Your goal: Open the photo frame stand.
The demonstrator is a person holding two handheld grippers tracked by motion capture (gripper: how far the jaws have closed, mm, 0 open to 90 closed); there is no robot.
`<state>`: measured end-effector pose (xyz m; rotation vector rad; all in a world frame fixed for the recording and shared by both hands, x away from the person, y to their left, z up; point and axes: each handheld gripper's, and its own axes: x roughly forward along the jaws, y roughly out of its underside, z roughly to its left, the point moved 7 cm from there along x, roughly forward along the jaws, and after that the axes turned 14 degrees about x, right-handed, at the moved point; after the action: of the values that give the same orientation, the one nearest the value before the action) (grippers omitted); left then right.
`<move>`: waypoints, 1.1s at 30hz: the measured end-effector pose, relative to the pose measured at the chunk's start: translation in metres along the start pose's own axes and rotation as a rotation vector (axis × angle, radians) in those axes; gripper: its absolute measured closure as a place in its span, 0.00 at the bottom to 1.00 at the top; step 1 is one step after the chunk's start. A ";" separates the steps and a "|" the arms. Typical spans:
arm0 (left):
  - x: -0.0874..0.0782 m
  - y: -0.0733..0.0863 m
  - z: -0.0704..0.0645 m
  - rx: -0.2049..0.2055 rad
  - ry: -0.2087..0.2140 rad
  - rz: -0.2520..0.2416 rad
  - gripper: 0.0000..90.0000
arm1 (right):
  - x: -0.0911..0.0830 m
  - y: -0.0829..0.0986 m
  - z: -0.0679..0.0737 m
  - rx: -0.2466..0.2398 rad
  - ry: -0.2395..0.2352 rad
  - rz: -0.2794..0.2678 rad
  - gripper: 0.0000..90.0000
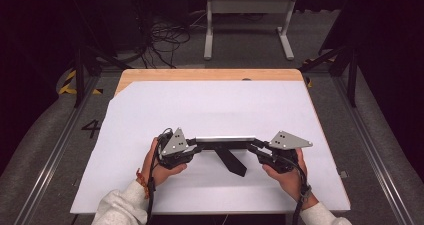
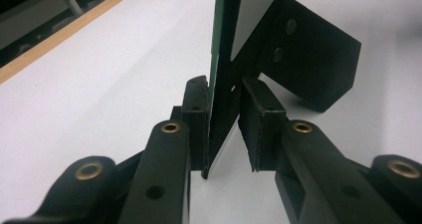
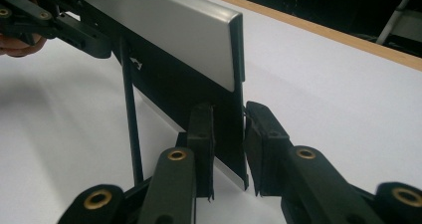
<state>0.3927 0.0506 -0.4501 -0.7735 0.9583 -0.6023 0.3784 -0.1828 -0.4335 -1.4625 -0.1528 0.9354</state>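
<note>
In the high view the person's forearms are cut off by the bottom edge, and each hand hides most of the claw it holds. The upright panel (image 1: 225, 139) reads there as a thin strip, its face too edge-on to make out. In the left gripper view the panel's top runs off the upper edge (its black stand (image 2: 318, 59) partly too). A small white mark (image 3: 135, 63) is too blurred to read.

A wooden table (image 1: 150, 75) under a white sheet (image 1: 210, 110) sits in a dark room, extending ahead of the jaws. Beyond its far edge, grey floor (image 1: 240, 55) holds a pale metal frame stand (image 1: 247, 20) and tangled black cables (image 1: 165, 37). Yellow-black hazard tape (image 1: 67, 82) marks the floor at left.
</note>
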 end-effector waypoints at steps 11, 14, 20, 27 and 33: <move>0.001 -0.001 -0.002 -0.004 0.000 0.002 0.85 | 0.005 -0.003 -0.007 0.029 0.014 -0.002 0.82; 0.001 -0.001 -0.002 -0.004 0.003 0.006 0.85 | 0.005 -0.002 -0.007 0.033 0.021 0.004 0.80; 0.001 0.000 0.000 -0.005 0.018 0.003 0.85 | -0.007 0.001 -0.006 0.018 0.020 0.005 0.89; 0.002 0.000 0.001 -0.007 0.023 0.003 0.85 | -0.017 0.002 -0.007 0.005 0.005 -0.007 0.99; 0.002 0.000 0.000 -0.010 0.027 0.004 0.85 | -0.011 -0.003 0.000 -0.010 -0.009 -0.018 1.00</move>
<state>0.3939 0.0490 -0.4515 -0.7741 0.9880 -0.6064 0.3720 -0.1890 -0.4259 -1.4641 -0.1772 0.9284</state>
